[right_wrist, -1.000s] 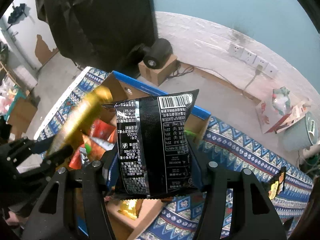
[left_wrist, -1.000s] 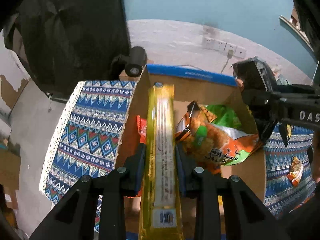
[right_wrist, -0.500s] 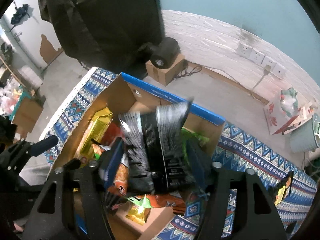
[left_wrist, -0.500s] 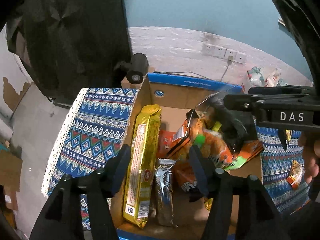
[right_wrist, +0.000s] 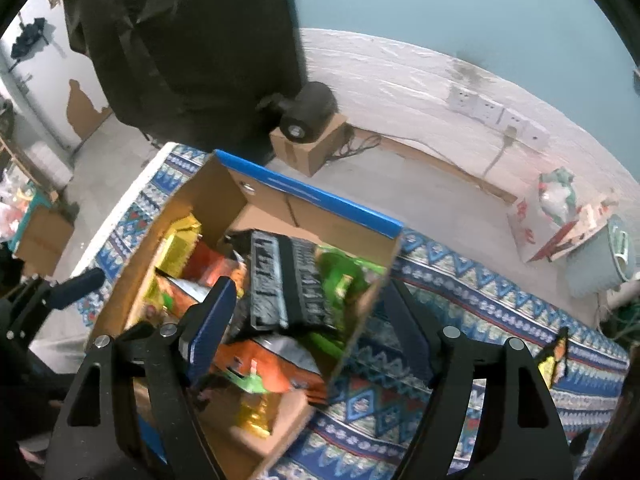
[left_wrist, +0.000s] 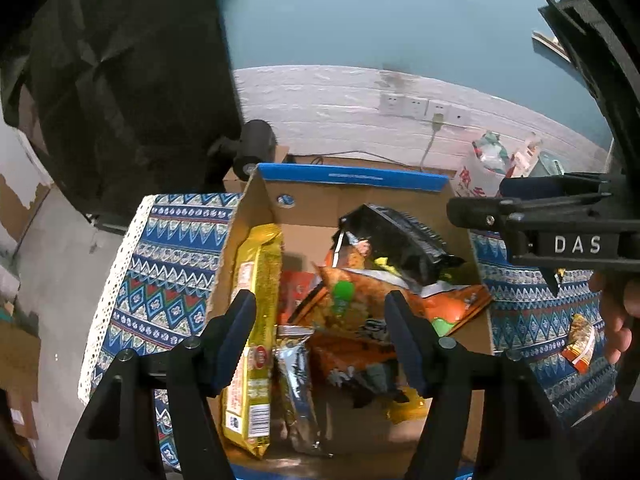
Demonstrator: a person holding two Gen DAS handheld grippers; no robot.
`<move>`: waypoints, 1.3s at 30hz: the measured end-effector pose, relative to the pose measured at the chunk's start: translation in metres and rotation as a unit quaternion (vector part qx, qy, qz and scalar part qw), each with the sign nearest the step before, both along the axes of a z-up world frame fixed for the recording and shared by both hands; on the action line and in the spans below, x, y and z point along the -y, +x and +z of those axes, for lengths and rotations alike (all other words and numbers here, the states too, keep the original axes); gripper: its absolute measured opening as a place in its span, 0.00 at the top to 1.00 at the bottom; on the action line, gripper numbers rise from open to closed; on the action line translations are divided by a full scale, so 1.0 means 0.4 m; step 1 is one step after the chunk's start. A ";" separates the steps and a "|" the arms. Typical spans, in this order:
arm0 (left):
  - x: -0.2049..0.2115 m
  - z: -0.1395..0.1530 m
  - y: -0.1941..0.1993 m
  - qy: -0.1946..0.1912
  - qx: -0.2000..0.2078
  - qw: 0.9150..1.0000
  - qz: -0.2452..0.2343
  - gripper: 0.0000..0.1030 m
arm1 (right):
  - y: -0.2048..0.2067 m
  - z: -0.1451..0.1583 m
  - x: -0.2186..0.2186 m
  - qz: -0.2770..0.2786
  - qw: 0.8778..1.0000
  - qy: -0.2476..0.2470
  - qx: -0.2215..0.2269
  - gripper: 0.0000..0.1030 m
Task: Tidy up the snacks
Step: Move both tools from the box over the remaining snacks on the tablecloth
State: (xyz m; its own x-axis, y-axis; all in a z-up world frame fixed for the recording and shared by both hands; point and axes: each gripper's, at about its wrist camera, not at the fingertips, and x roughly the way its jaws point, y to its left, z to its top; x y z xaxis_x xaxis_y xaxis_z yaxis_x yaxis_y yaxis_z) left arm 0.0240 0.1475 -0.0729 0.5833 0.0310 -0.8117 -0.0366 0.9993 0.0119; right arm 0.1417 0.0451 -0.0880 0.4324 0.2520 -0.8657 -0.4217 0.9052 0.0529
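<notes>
I had the left gripper (left_wrist: 322,336) above the near end of the open brown cardboard box w/ blue rim (left_wrist: 352,175), jaws apart & opening, nothing clamped. The long yellow foil snack pack (left_wrist: 256,320) lay along the box's left wall, a slim silver wrapper (left_wrist: 298,384) just beside it. The right gripper (right_wrist: 308,320) hovered over the box's right side, jaws apart, opening too, empty. The black snack bag (right_wrist: 288,284) lay on top of the orange bags (right_wrist: 268,364) inside. The box sat on the blue patterned cloth (left_wrist: 172,264) covering the counter.

Both the left gripper (left_wrist: 320,340) and right gripper (right_wrist: 306,320) point downward (jaws opening, empty).
</notes>
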 end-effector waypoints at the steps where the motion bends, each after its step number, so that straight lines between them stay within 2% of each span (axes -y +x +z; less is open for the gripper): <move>1: 0.008 0.002 0.000 0.000 0.001 1.000 -0.003 0.30 | -0.005 0.001 0.012 -0.003 1.000 -0.004 0.001 0.25; 9: 0.080 0.012 -0.002 0.003 0.004 0.999 -0.035 0.29 | -0.043 -0.004 0.115 -0.034 0.999 -0.028 -0.003 0.25; 13: 0.125 0.016 -0.005 0.004 0.001 0.999 -0.054 0.29 | -0.058 -0.013 0.178 -0.054 0.998 -0.024 -0.013 0.24; 22: 0.237 0.018 -0.014 0.027 0.001 0.995 -0.094 0.25 | -0.105 -0.026 0.290 -0.086 0.995 -0.036 -0.022 0.24; 28: 0.318 -0.004 -0.014 0.040 -0.016 0.992 -0.117 0.25 | -0.140 -0.037 0.363 -0.106 0.993 -0.042 -0.028 0.24; 34: 0.391 -0.021 -0.015 0.048 -0.024 0.989 -0.138 0.25 | -0.175 -0.070 0.457 -0.139 0.988 -0.048 -0.051 0.24; 39: 0.457 -0.050 -0.006 0.062 -0.033 0.986 -0.149 0.25 | -0.196 -0.122 0.563 -0.185 0.978 -0.045 -0.087 0.24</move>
